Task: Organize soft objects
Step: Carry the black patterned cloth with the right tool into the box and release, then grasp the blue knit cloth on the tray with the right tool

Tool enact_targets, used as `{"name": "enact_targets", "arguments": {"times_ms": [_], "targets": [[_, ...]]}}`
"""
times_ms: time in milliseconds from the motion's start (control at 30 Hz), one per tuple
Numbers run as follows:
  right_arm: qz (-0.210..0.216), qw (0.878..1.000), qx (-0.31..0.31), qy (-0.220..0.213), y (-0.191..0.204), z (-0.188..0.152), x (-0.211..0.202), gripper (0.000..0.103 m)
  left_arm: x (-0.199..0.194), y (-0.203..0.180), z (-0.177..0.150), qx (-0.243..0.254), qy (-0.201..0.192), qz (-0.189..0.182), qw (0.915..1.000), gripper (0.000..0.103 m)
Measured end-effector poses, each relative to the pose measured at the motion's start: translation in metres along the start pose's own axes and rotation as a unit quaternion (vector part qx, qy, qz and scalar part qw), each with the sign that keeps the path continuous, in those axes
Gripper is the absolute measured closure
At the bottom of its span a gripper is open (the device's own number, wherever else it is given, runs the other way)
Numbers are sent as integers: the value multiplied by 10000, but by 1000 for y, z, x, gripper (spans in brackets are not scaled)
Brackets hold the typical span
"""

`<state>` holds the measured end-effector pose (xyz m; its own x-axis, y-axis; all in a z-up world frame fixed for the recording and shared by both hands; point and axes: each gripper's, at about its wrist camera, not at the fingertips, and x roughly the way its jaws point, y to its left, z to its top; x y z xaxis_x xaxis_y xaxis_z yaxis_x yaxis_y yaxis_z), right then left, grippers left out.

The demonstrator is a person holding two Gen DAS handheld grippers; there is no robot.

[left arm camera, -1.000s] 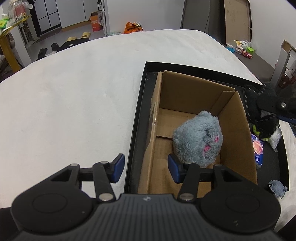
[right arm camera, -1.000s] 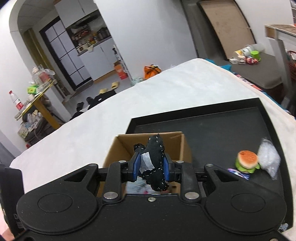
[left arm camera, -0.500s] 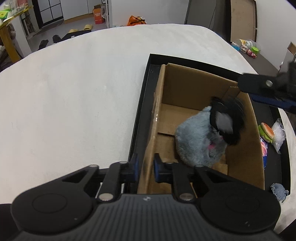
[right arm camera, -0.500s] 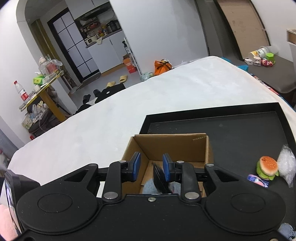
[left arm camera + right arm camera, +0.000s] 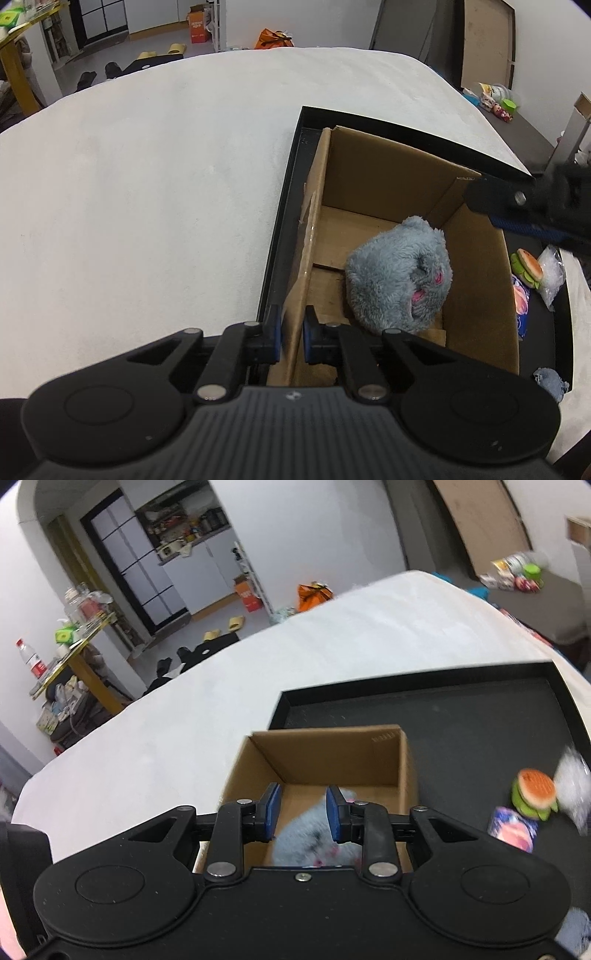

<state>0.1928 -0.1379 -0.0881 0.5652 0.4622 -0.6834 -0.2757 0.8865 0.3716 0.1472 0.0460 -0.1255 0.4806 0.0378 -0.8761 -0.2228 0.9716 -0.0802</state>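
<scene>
An open cardboard box (image 5: pixel 476 266) stands in a black tray (image 5: pixel 291 177) on a white table. A fluffy grey plush toy (image 5: pixel 399 273) with pink spots lies inside the box; it also shows in the right wrist view (image 5: pixel 310 840). My left gripper (image 5: pixel 291 334) is shut on the box's left wall (image 5: pixel 308 236). My right gripper (image 5: pixel 301 812) is open and empty above the box (image 5: pixel 328 753); one finger of it shows at the right of the left wrist view (image 5: pixel 524 210). The black soft toy is not visible.
On the tray right of the box lie a burger toy (image 5: pixel 535 792), a clear plastic bag (image 5: pixel 570 779), a pink-blue packet (image 5: pixel 511 829) and a small grey plush (image 5: pixel 550 382). The white table (image 5: pixel 147 184) spreads left. Room clutter lies beyond.
My right gripper opened and dropped the black soft toy into the box, then pulled back right. My left gripper closed on the box's left wall and holds it.
</scene>
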Motion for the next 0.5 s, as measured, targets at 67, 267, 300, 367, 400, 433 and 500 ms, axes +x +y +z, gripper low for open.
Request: {"name": "enact_targets", "arguments": {"times_ms": [67,267,300,367,400,433,500], "targets": [[-65,9999,90,106,-7,-4,-2,63,0,-1,1,14,30,-10,10000,92],[-322,9988,335,180,-24,-13,-18,46,0,-2,1,52,74,19,10000,89],[-378,9985,360,191,-27,-14,-20,41,0,-3,1,60,87,18,9999,88],[-523,9977,371,219,-32,-13,-25,35,-1,-3,2,66,106,12,9999,86],[-609,9972,352,235,-36,-13,-27,33,-1,-4,2,75,108,7,9999,84],[-714,9966,328,254,-39,-12,-29,33,-2,-5,1,83,105,3,9999,80],[-891,9951,308,285,-44,-12,-32,27,-3,-6,1,100,109,2,9999,73]]}}
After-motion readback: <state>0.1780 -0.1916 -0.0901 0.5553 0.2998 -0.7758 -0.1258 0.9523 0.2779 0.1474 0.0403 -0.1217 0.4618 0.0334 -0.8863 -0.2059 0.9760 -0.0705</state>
